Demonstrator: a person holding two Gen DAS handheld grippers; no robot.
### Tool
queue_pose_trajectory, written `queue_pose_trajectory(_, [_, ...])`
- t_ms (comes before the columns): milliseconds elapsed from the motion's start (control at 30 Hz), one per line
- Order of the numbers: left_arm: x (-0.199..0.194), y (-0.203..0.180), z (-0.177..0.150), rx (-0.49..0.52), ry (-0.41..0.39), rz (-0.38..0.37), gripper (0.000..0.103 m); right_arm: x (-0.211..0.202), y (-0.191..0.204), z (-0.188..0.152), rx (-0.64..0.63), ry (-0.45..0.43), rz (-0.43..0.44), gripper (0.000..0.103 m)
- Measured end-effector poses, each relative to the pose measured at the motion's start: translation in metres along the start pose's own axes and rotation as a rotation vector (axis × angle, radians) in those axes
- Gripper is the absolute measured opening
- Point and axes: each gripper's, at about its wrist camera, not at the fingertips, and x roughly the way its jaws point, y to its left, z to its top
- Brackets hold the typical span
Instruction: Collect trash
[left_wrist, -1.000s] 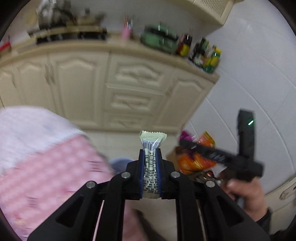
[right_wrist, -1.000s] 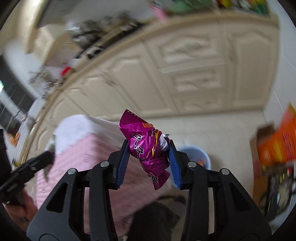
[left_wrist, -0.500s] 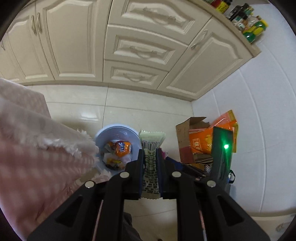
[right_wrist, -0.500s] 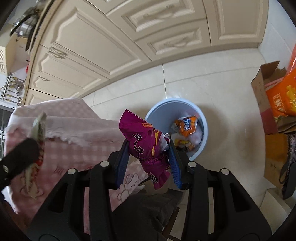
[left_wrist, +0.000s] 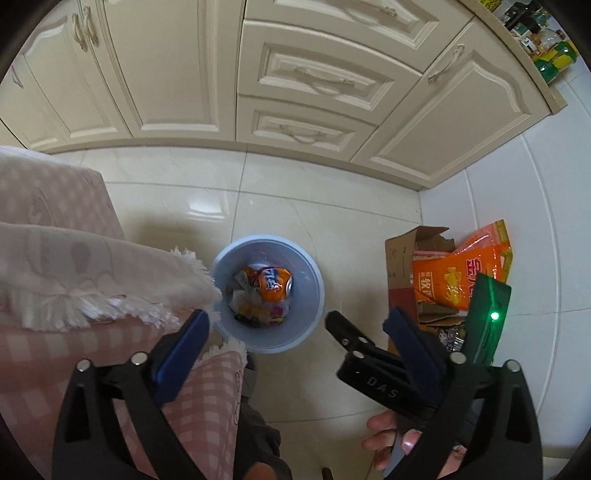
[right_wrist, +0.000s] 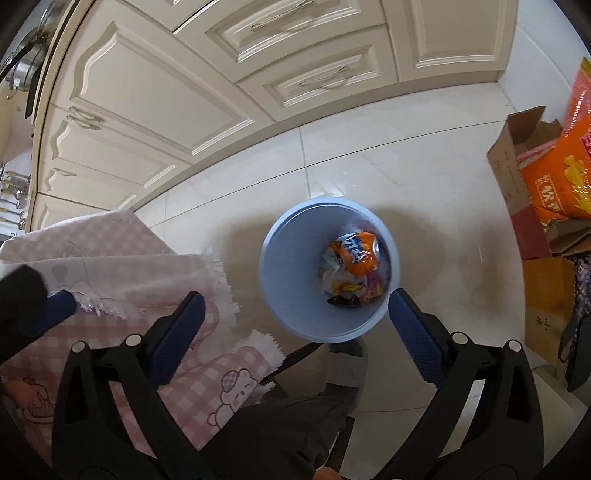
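Observation:
A light blue trash bin (left_wrist: 312, 325) stands on the tiled floor, with an orange can (left_wrist: 271, 282) and several wrappers inside. In the right wrist view the bin (right_wrist: 291, 254) holds the same orange can (right_wrist: 356, 253). My left gripper (left_wrist: 297, 326) is open and empty, high above the bin. My right gripper (right_wrist: 293, 310) is open and empty too, over the bin's near rim. The right gripper's body (left_wrist: 384, 373) shows in the left wrist view, to the right of the bin.
A table with a pink checked cloth (left_wrist: 55, 280) lies at the left, its fringe near the bin. A cardboard box (left_wrist: 400, 269) with orange bags (left_wrist: 450, 277) stands at the right by the tiled wall. Cream cabinets (left_wrist: 295, 81) line the back.
Both grippers opened. The striped wrapper left my left gripper and the magenta wrapper left my right one; both grippers now look more steeply down at the bin.

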Motion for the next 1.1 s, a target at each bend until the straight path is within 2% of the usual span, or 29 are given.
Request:
queue_pose_trajectory(133, [-0.016,-0.006,-0.005,0.023,-0.040,0.022,0.098,-0.018,0.003,-0.002,-0.010,-0.029,-0.006,0.097])
queue_pose_trajectory(400, [-0.070,-0.013,-0.022,0.031,-0.142,-0.016,0.098,-0.066,0.018,-0.008,-0.027,-0.103,-0.001,0.097])
queue_pose_trajectory(567, [-0.116,-0.013,-0.040,0.043,-0.225,-0.037,0.098,-0.106,0.036,-0.015,-0.046,-0.169,0.008,0.097])
queue_pose_trajectory(733, [-0.176,-0.006,-0.067,0.065,-0.343,-0.036,0.099,-0.160,0.072,-0.027,-0.111,-0.261,0.023,0.097])
queue_pose_trajectory(933, [-0.265,0.021,-0.113,0.064,-0.535,0.024,0.099,-0.226,0.144,-0.063,-0.260,-0.377,0.049,0.097])
queue_pose_trajectory(1100, [-0.335,0.066,-0.167,0.021,-0.695,0.174,0.099,-0.274,0.220,-0.107,-0.429,-0.468,0.081,0.097])
